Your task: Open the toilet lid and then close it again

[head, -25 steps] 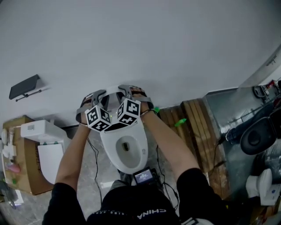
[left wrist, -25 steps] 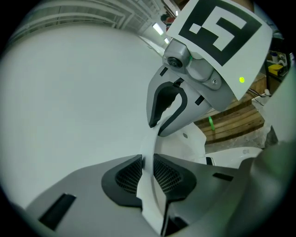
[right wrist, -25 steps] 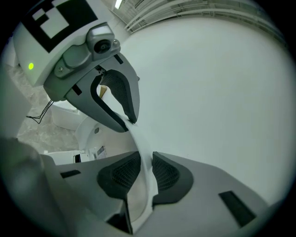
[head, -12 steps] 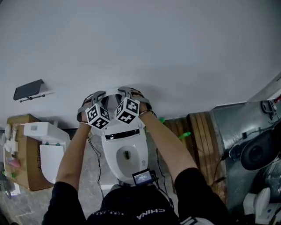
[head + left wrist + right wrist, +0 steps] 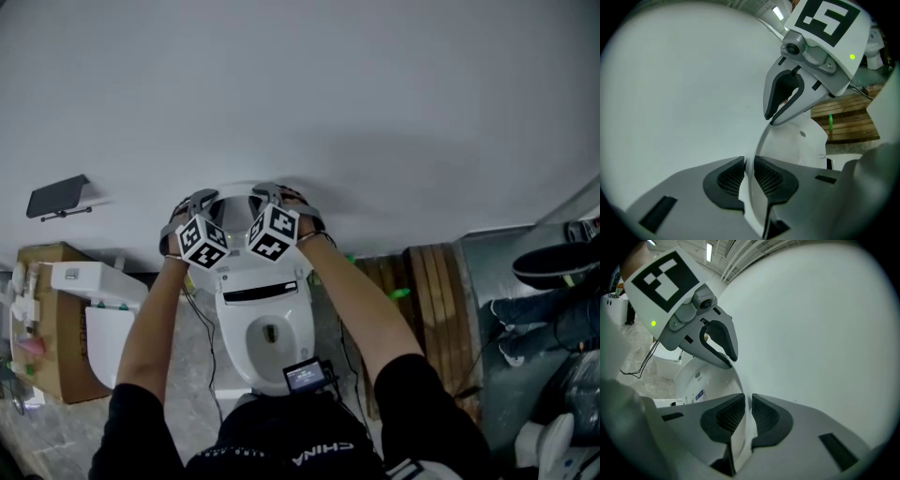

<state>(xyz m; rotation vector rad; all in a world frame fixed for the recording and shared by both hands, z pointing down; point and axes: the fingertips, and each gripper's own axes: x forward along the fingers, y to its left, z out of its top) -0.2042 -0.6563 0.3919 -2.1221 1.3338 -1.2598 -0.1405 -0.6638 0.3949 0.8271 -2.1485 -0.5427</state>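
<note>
Head view, from the left: a spare toilet [image 5: 98,323] sits on a cardboard box [image 5: 58,352]. Next comes the left gripper [image 5: 194,204], jaws narrow and clamped on the left rim of the toilet lid [image 5: 236,217]. The lid is white, thin and curved, and stands raised close to the pale wall [image 5: 328,94] above the open toilet bowl [image 5: 269,328]. Left gripper view shows the pads pinching that thin edge. The right gripper [image 5: 279,197] grips the lid's right rim. Its jaws have just been closing, and its pads sit on the edge between them. The lid's inner face carries a small blue label [image 5: 700,395]. Wooden slats [image 5: 427,291] lie farthest right.
</note>
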